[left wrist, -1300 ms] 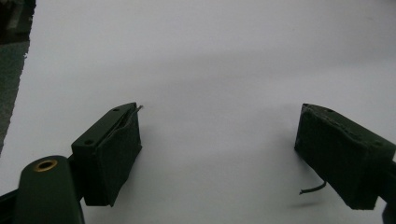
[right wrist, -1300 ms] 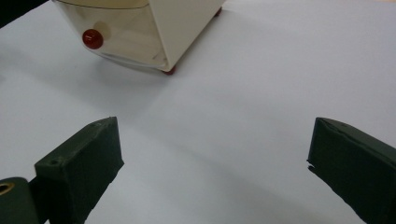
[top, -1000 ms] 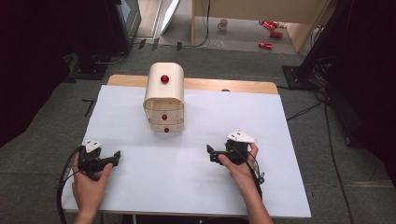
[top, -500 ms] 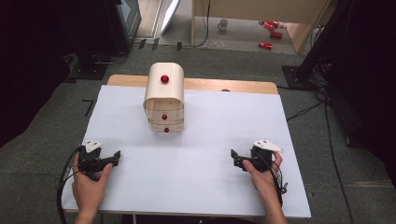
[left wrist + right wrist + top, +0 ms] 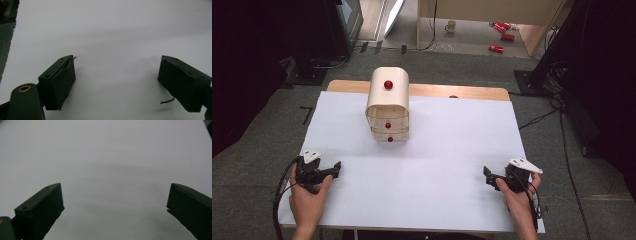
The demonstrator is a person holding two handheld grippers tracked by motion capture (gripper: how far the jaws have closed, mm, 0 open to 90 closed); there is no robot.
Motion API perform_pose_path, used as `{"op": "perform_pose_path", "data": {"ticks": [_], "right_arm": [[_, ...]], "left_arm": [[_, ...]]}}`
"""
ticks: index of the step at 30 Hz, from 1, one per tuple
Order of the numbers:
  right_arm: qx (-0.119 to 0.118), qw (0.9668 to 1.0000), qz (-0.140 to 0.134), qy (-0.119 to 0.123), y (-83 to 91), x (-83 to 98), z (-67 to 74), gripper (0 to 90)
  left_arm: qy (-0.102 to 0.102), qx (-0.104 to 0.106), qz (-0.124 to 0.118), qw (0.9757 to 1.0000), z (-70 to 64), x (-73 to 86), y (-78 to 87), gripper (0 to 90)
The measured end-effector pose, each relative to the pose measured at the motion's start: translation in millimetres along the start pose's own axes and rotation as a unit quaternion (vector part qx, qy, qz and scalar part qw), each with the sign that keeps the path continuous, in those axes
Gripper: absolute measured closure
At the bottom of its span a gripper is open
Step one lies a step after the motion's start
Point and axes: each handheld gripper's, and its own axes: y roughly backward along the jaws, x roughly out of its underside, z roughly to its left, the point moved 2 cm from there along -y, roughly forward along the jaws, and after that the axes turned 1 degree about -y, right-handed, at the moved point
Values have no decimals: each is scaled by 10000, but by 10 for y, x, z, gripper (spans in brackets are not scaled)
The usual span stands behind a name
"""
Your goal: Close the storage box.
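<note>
A small wooden drawer chest (image 5: 388, 105) with red knobs stands on the white table (image 5: 452, 135), toward the back and left of centre. My left gripper (image 5: 336, 169) rests near the front left of the table, held by a hand, pointing right. It is open, with bare white surface between its jaws (image 5: 117, 75). My right gripper (image 5: 487, 176) sits near the front right corner, pointing left. It is open too, nothing between its jaws (image 5: 115, 202). Both grippers are far from the chest.
The wooden tabletop edge (image 5: 452, 91) shows behind the white sheet. Grey carpet surrounds the table. Cables (image 5: 542, 117) run on the floor at right. A mug (image 5: 451, 26) and red cans (image 5: 499, 30) lie on the floor far behind.
My right gripper has moved right and toward the table's front, from near the centre to the front right corner. The left gripper has stayed put.
</note>
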Motion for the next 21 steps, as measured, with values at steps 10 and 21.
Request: {"op": "perform_pose_path", "data": {"ticks": [10,21], "right_arm": [[398,9990,201,58,159,210,-303,5],[713,9963,457,115,108,228,-294,13]], "left_arm": [[3,3,1,10000,0,1,0,144],[5,12,5,10000,5,0,1,144]]}}
